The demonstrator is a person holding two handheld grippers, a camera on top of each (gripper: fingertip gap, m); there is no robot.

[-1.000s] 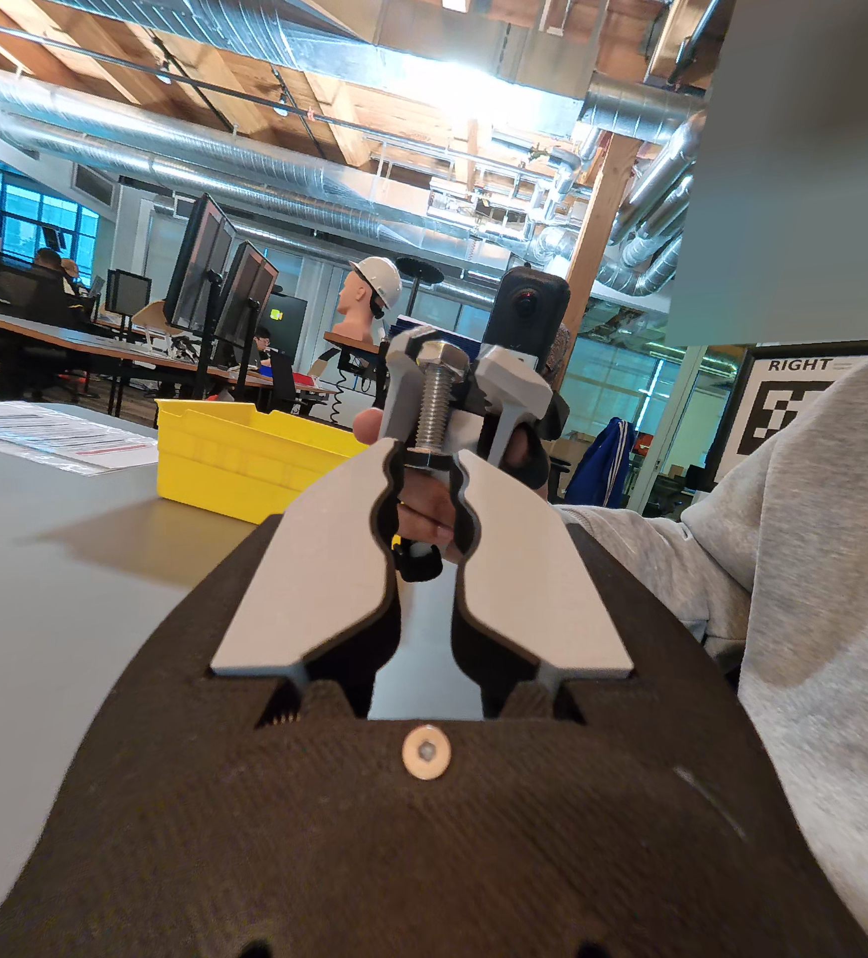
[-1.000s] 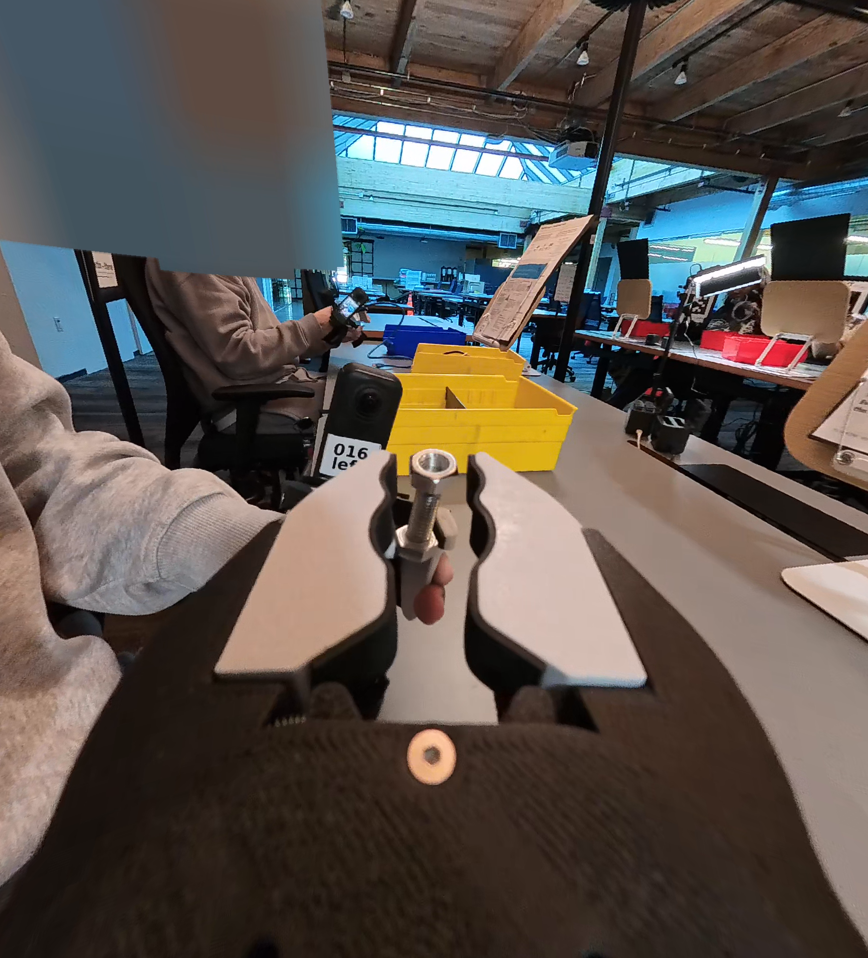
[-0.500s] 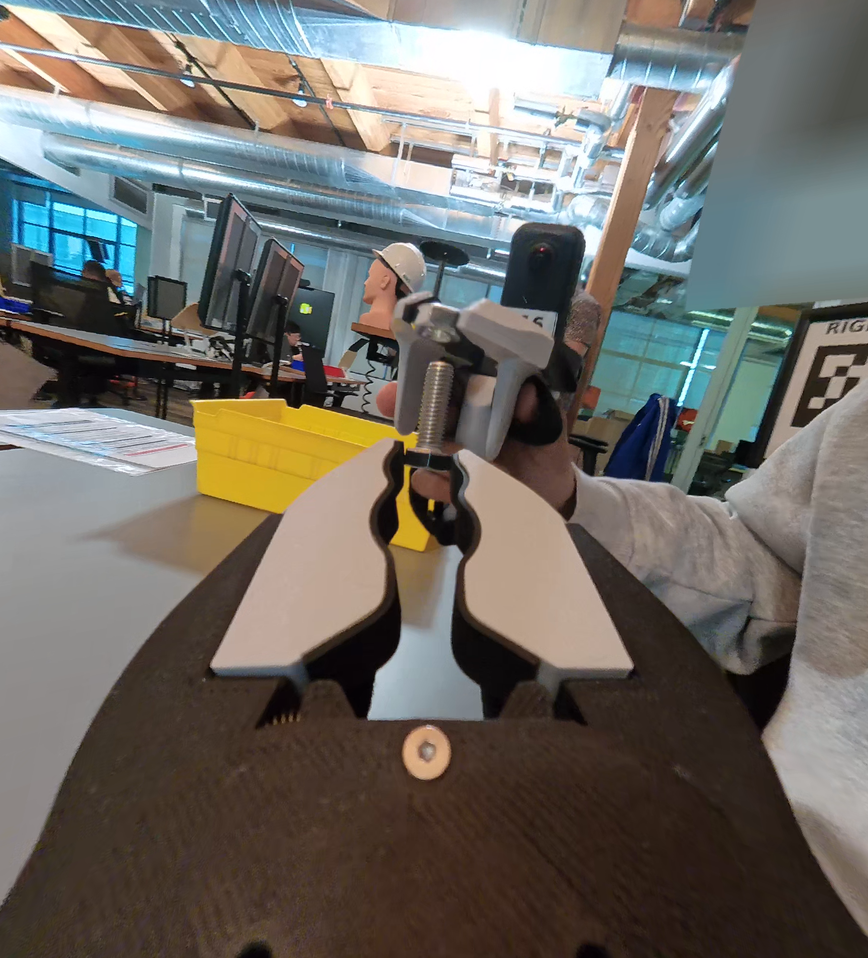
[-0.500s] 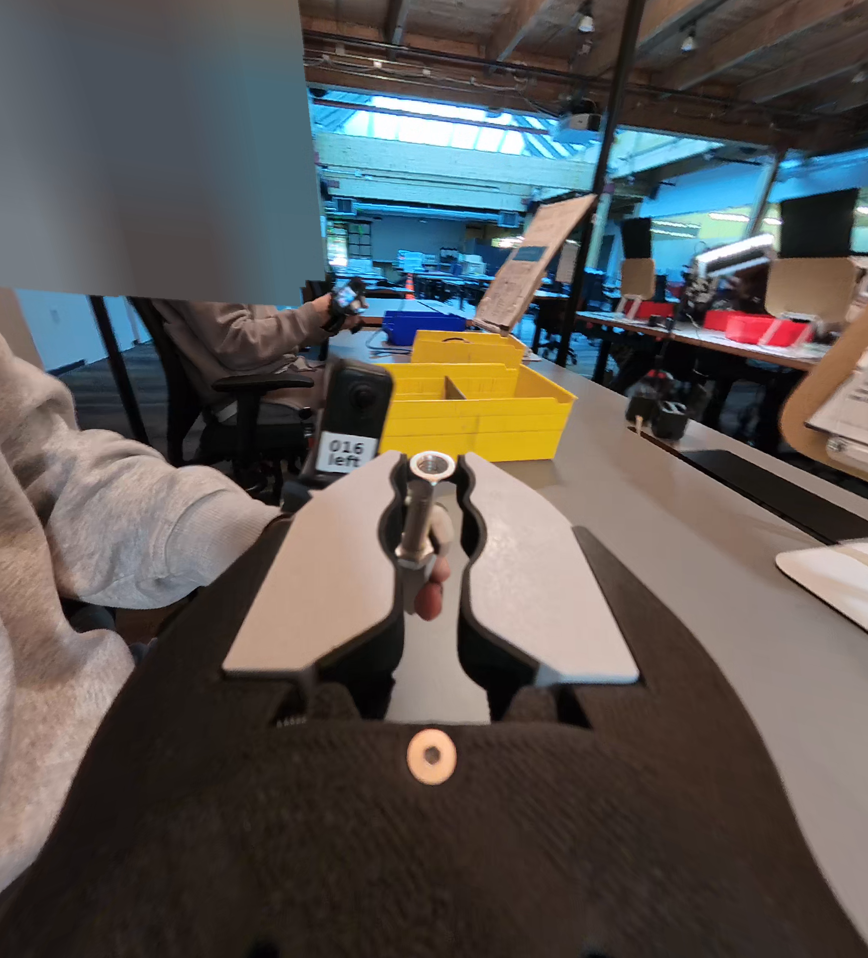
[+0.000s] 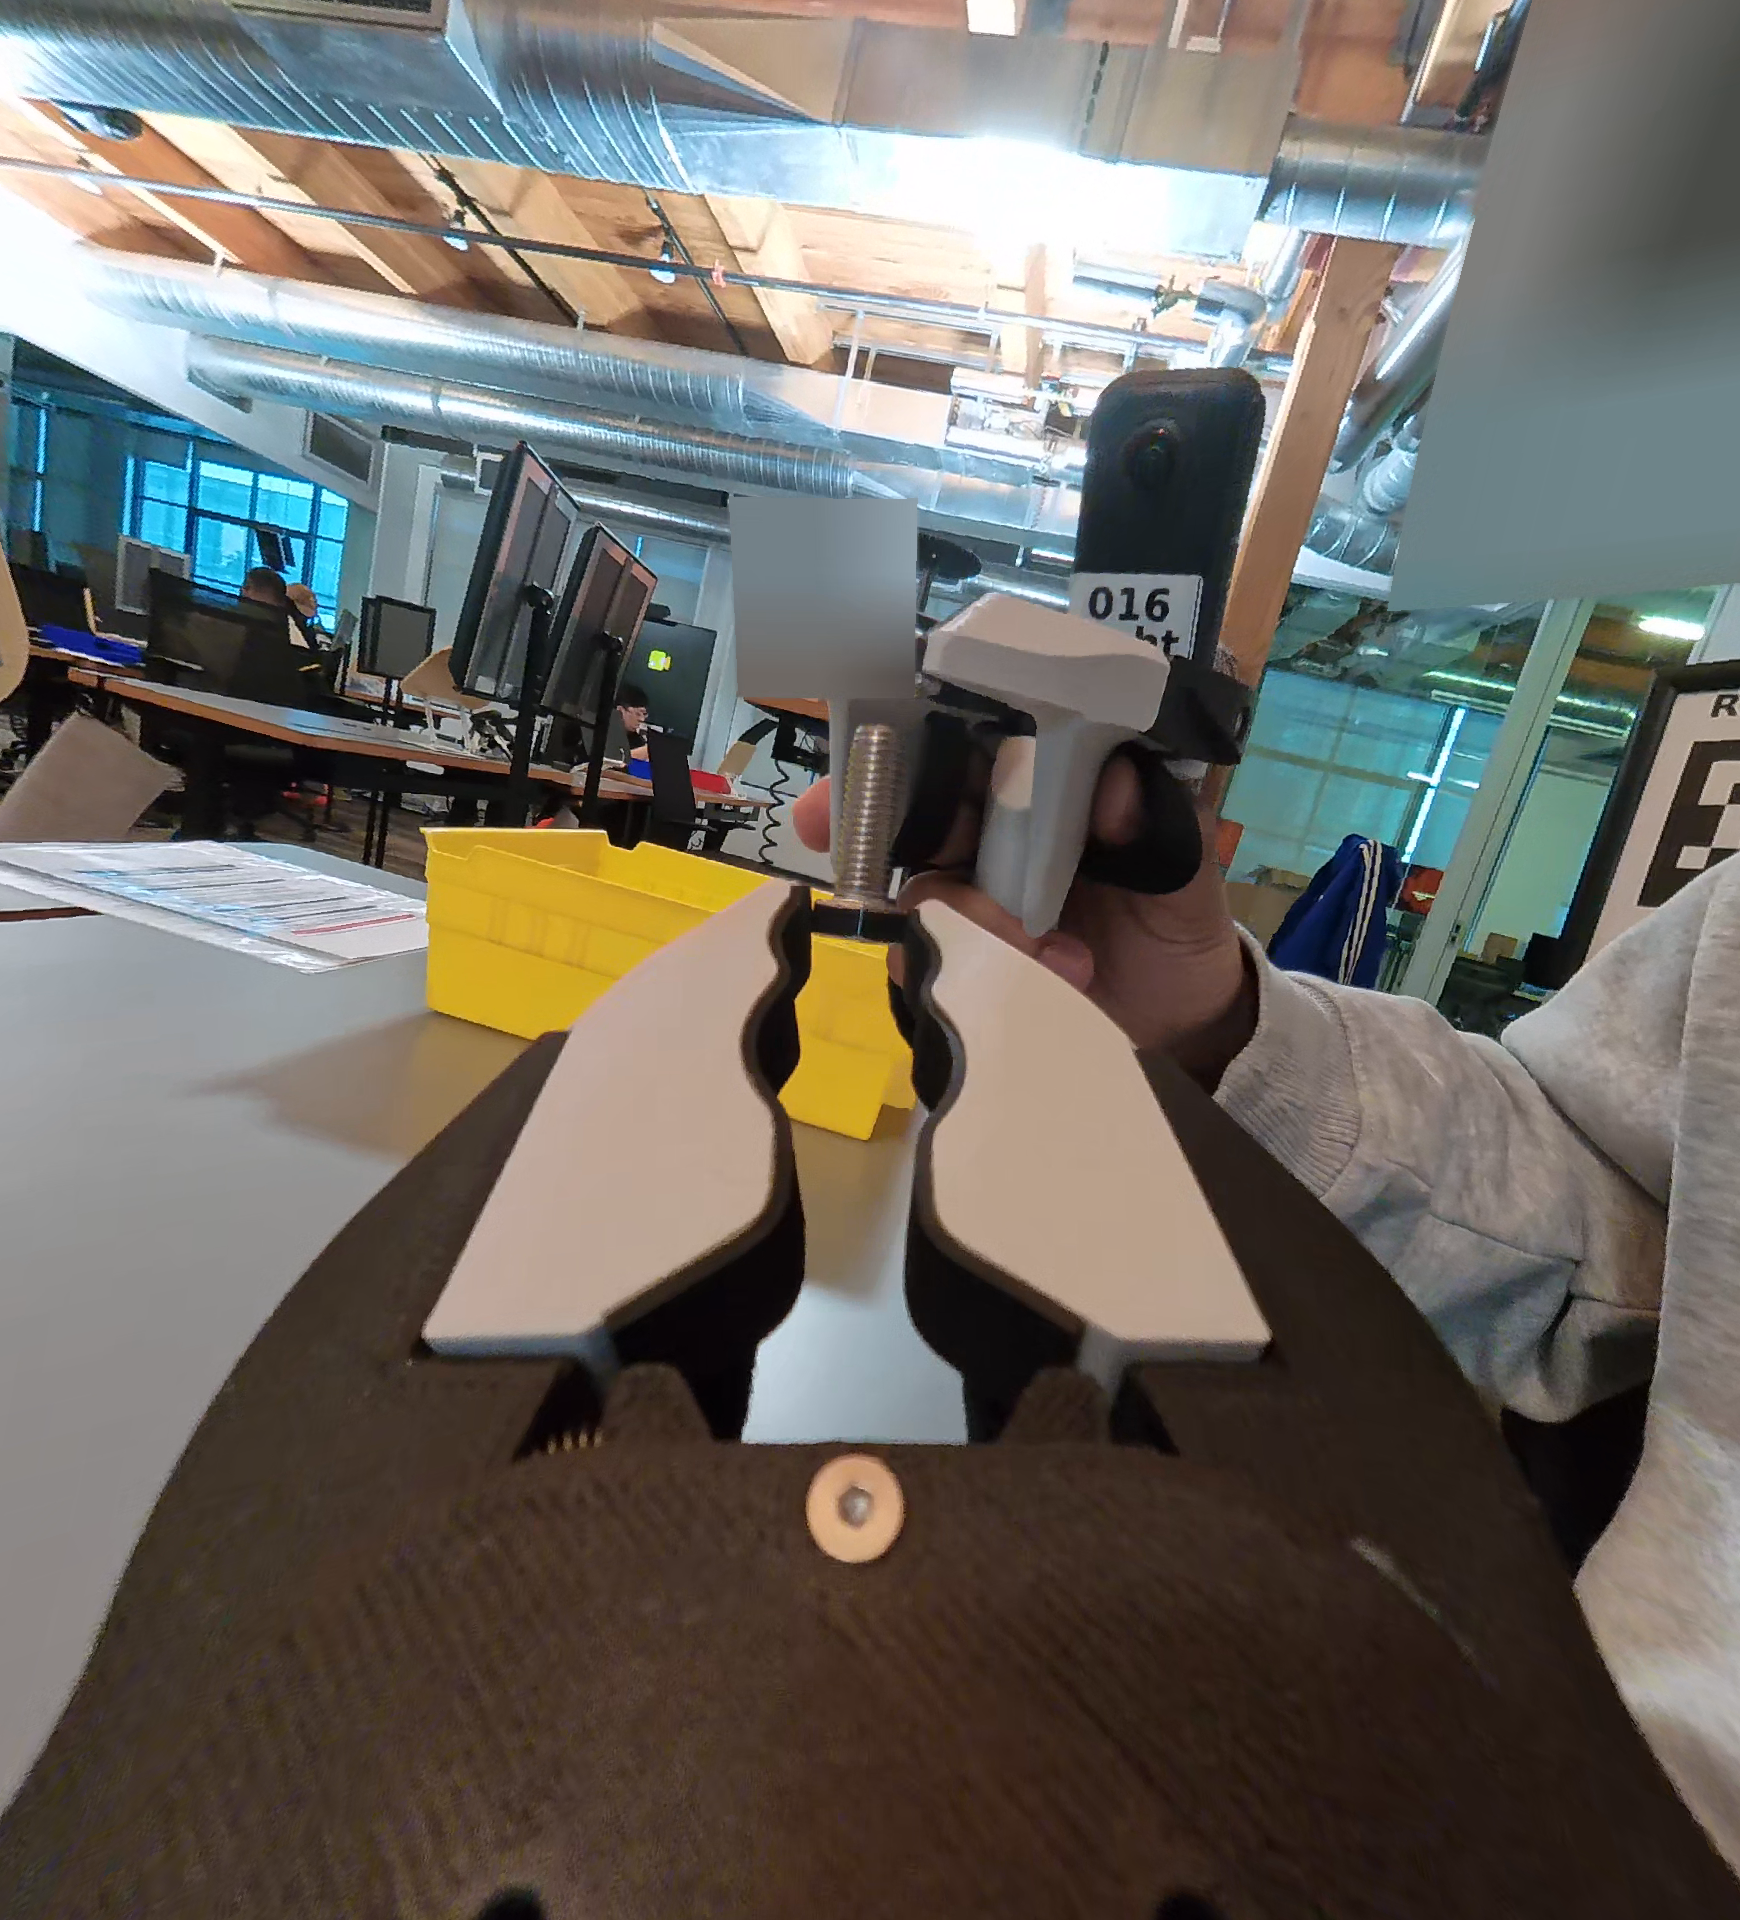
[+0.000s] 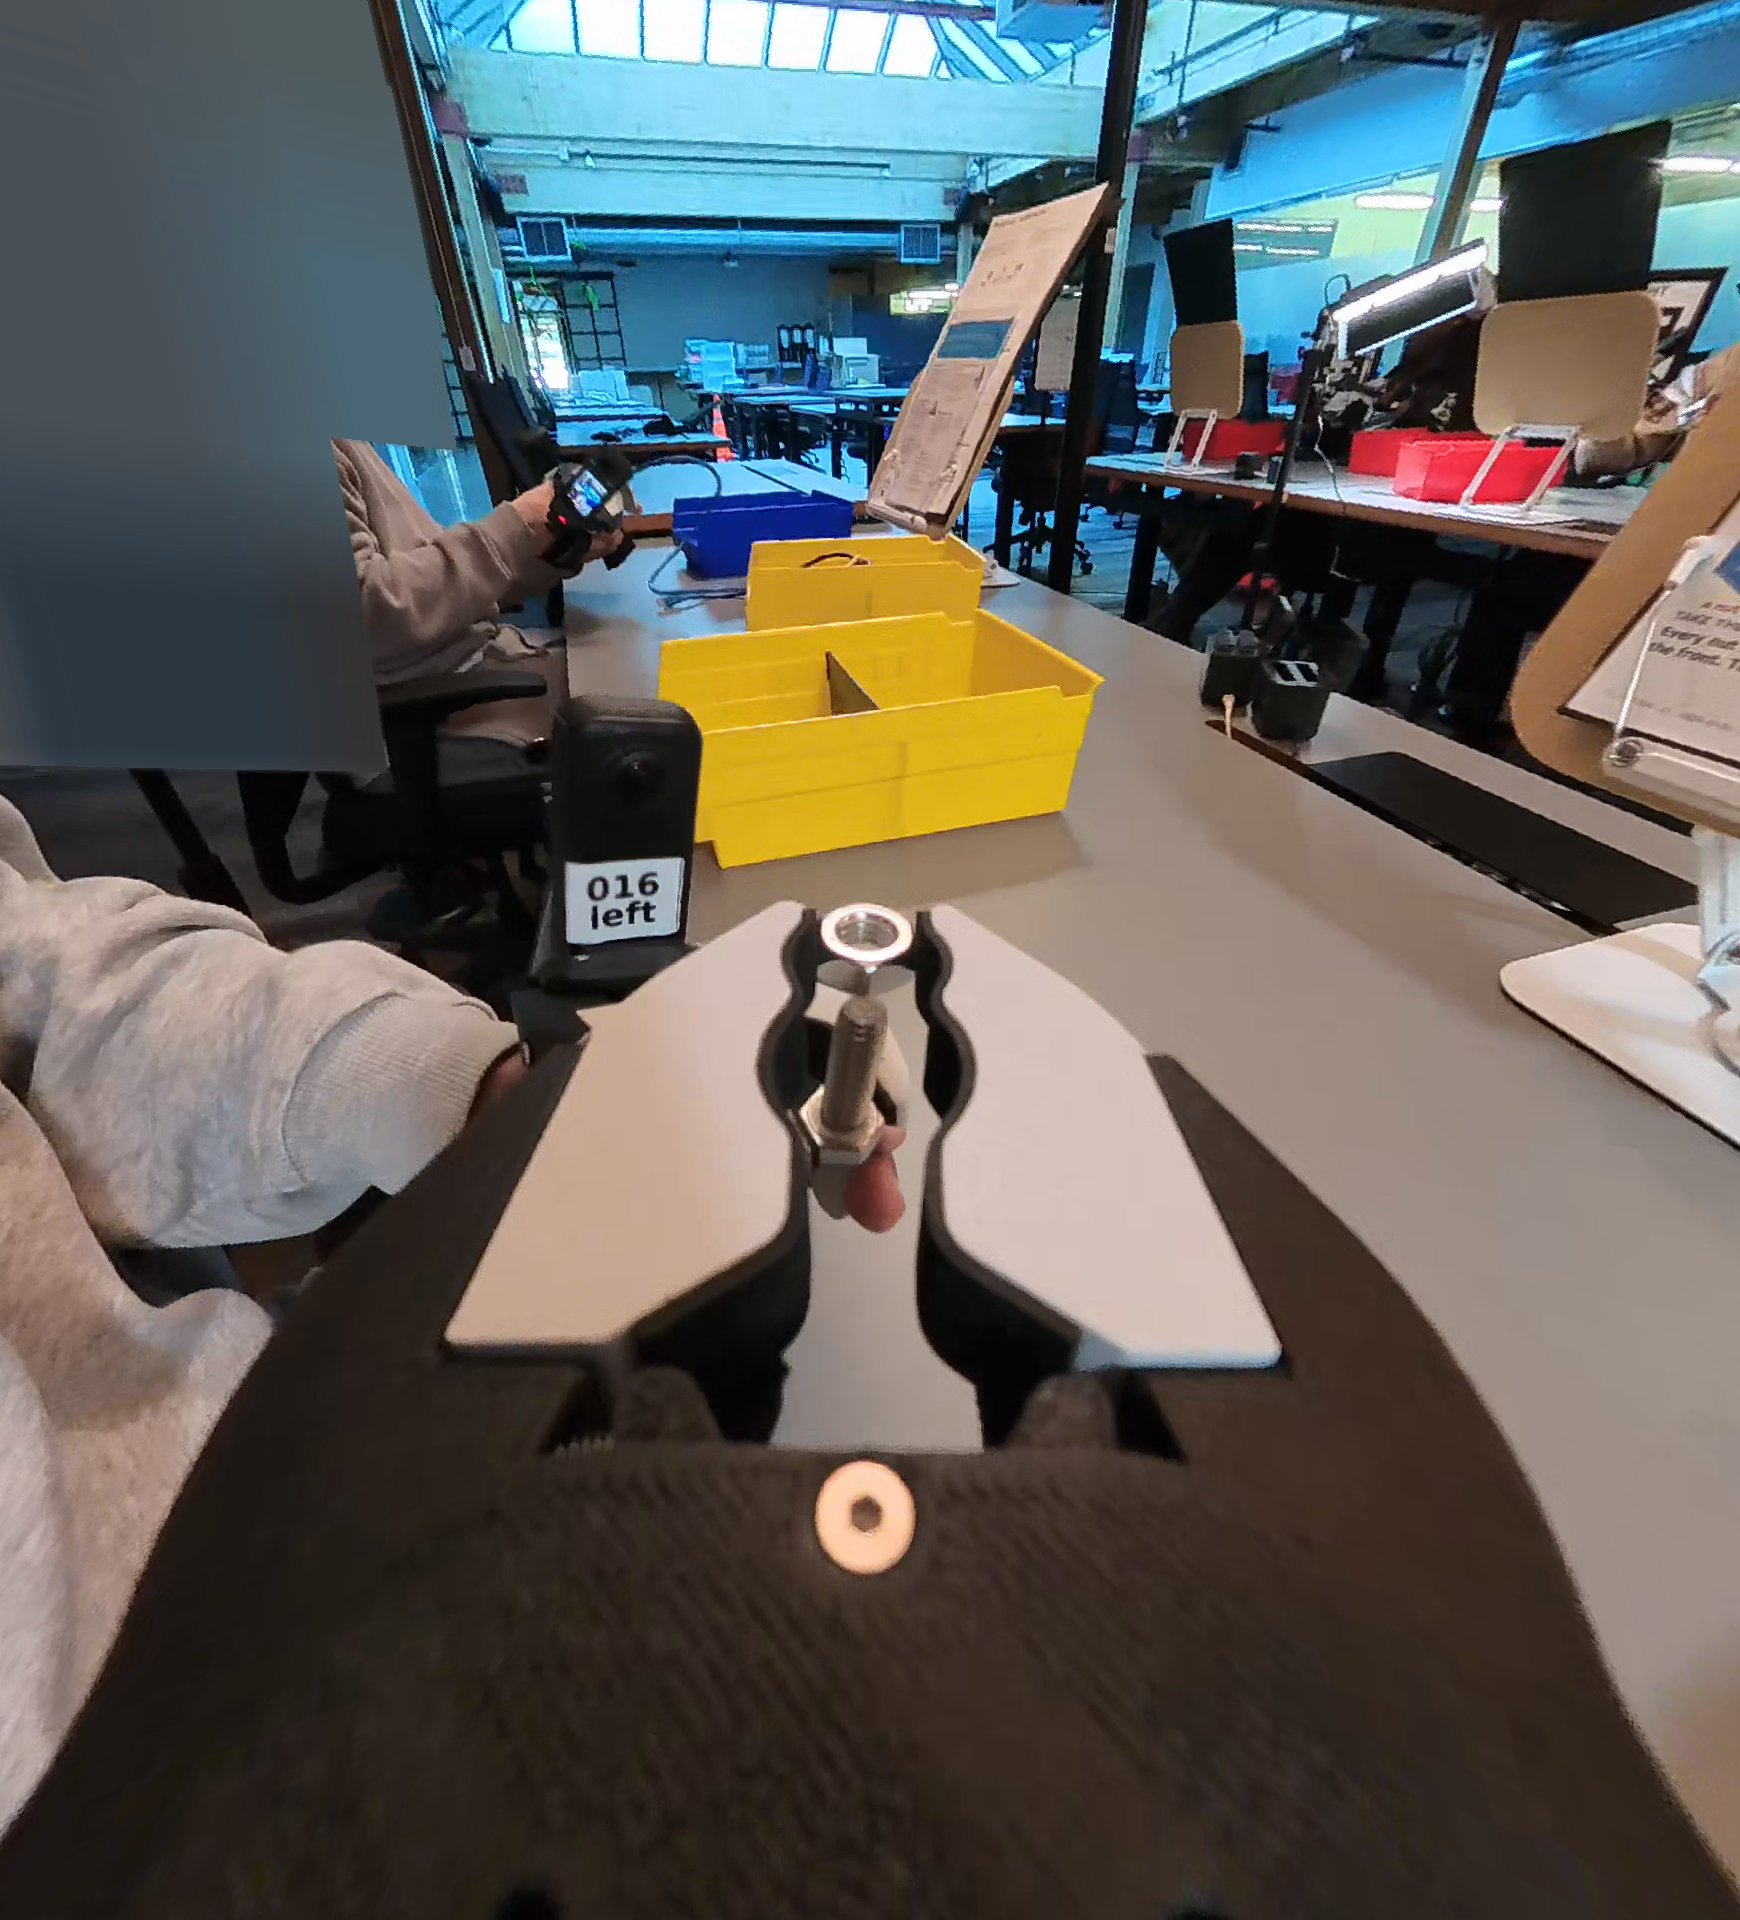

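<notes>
**Fig.** I am pinching the bolt (image 5: pixel 861 810) by its hex head in the left gripper (image 5: pixel 855 935), shaft upright above the table (image 5: pixel 118 1091). The right gripper (image 6: pixel 866 940) is clamping the nut (image 6: pixel 866 932), seemingly just off the shaft tip. Both look small, rigid and slick, so I am favouring the flats.

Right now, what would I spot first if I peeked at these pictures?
A shiny bolt stands upright in the middle, its lower end pinched at the tips of the left gripper. The right gripper pinches a silver nut just off the bolt's threaded end. Behind them a bright yellow bin sits on the grey table.
</notes>
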